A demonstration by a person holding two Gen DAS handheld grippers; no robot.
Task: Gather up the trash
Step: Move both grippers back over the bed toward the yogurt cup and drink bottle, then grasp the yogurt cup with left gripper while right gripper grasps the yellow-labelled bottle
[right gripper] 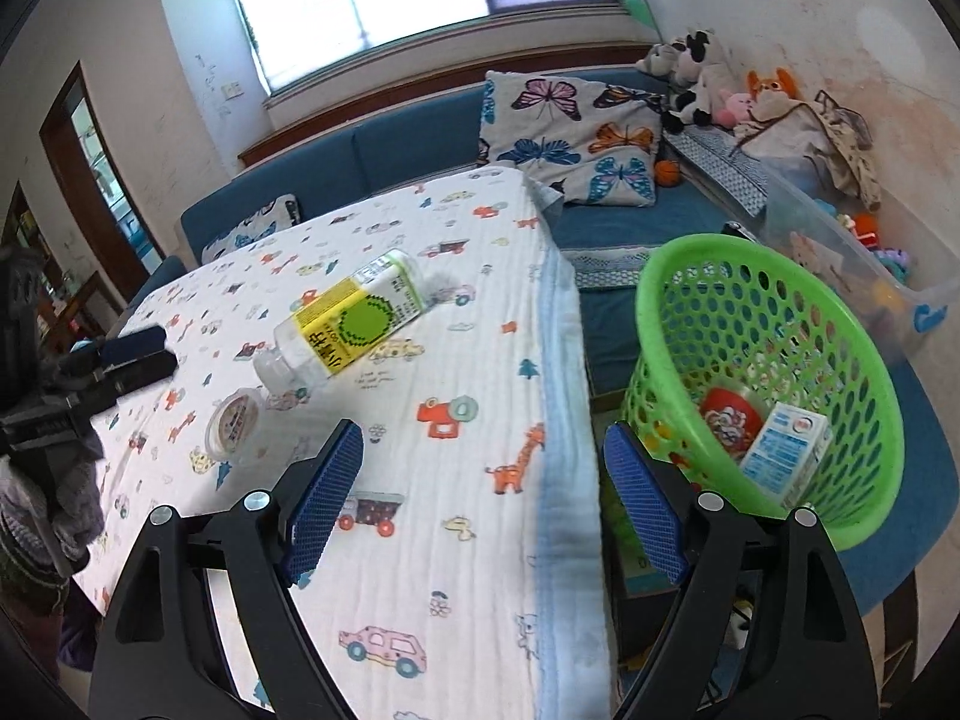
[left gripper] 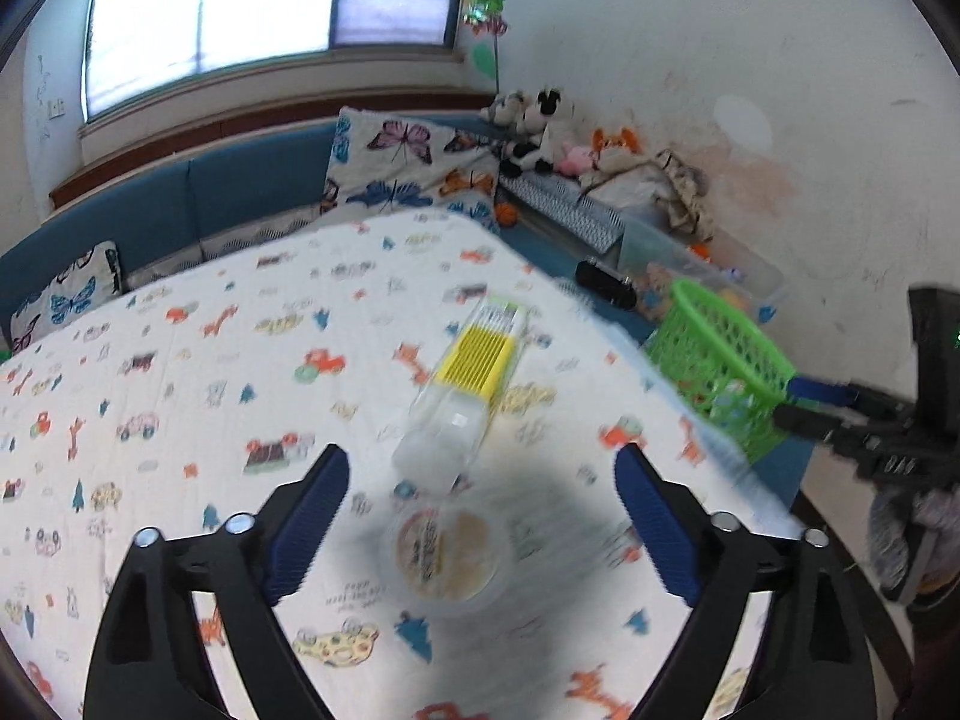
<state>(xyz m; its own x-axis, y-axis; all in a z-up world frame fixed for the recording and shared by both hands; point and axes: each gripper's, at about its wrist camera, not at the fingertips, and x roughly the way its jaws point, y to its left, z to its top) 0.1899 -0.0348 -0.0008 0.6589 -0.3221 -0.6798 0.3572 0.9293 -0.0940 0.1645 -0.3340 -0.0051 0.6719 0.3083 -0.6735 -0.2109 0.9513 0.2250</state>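
A clear plastic bottle [left gripper: 465, 387] with a yellow label lies on its side on the patterned tablecloth [left gripper: 180, 420]; it also shows in the right wrist view [right gripper: 345, 324]. A small round lidded cup [left gripper: 447, 558] sits just below it, also in the right wrist view [right gripper: 231, 423]. My left gripper [left gripper: 483, 516] is open, hovering over the cup. My right gripper [right gripper: 483, 498] is open and empty over the table's right edge, beside a green basket [right gripper: 864, 372] that holds a red cup [right gripper: 729, 420] and a white-blue carton [right gripper: 783, 456].
The basket [left gripper: 720, 360] stands off the table's right edge on a blue bench [right gripper: 660, 228]. Butterfly cushions [right gripper: 570, 132], stuffed toys [right gripper: 702, 78] and a clear storage bin [right gripper: 852, 264] lie behind. The right gripper shows in the left view [left gripper: 798, 402].
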